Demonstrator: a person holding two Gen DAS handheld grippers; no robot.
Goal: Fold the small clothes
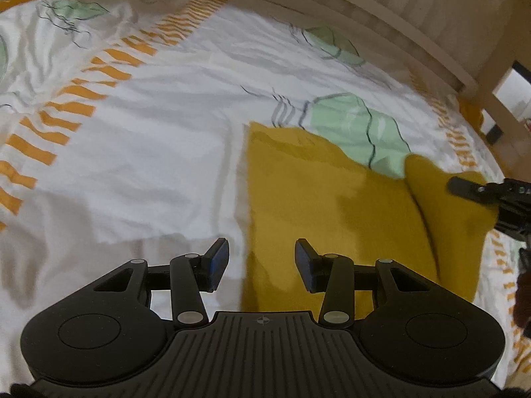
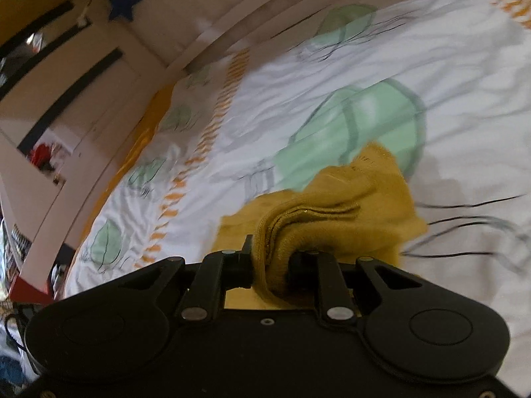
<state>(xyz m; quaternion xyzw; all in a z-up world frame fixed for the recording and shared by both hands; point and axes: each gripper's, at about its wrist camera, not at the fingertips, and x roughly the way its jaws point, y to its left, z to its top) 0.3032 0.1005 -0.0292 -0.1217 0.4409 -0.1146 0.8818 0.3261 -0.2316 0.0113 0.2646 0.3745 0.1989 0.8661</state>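
Observation:
A mustard-yellow knitted garment [image 1: 318, 199] lies on the patterned bedsheet [image 1: 159, 139], flat on its left part and lifted at its right edge. My left gripper [image 1: 262, 262] hovers above the garment's near left edge, open, with nothing between its blue pads. My right gripper [image 1: 464, 187] enters from the right in the left wrist view, clamped on the raised yellow fold. In the right wrist view my right gripper [image 2: 270, 258] is shut on a thick bunch of the garment [image 2: 332, 212], which drapes forward from the jaws.
The white sheet with green shapes and orange stripes [image 2: 365, 126] covers the bed. A pale wooden bed rail [image 1: 381, 26] runs along the far side. A wooden shelf unit with a blue star [image 2: 124, 1] stands beyond the bed at left.

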